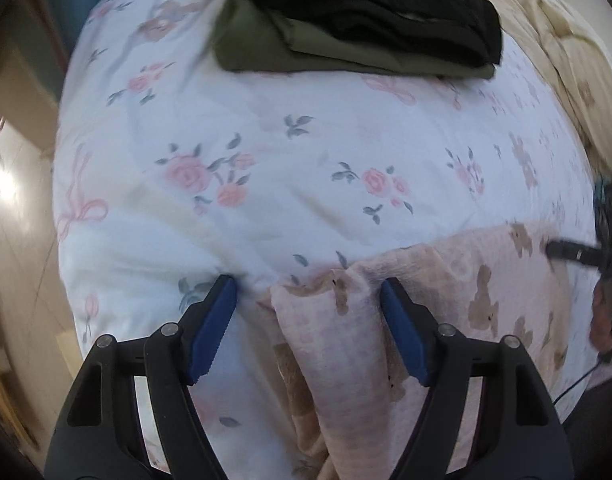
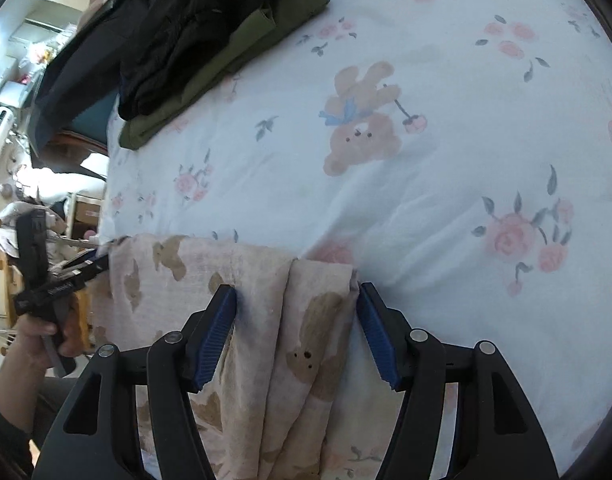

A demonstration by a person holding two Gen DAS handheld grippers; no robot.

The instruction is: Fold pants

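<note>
Both jaws spread. Left gripper (image 1: 308,294) and right gripper (image 2: 296,300) each straddle a bunched fold of the bear-print pants (image 2: 242,264) at the floral bedsheet's (image 1: 306,152) near edge.

Floral bedsheet (image 1: 266,140) (glossy floor (image 1: 14,216) beside)

Each camera sits just behind its tongs and looks forward and down along them at the bed (image 1: 306,140), close to the cloth. The left wrist view faces across the bed toward the clothes pile (image 1: 358,20) at the far edge. The right wrist view faces the same way, with the pile (image 2: 210,40) at upper left. Both views share the pants (image 1: 446,300) (image 2: 210,276), the floral sheet and the pile. Each view catches the other tongs at its edge: right tongs (image 1: 554,250), left tongs (image 2: 100,262).
</note>
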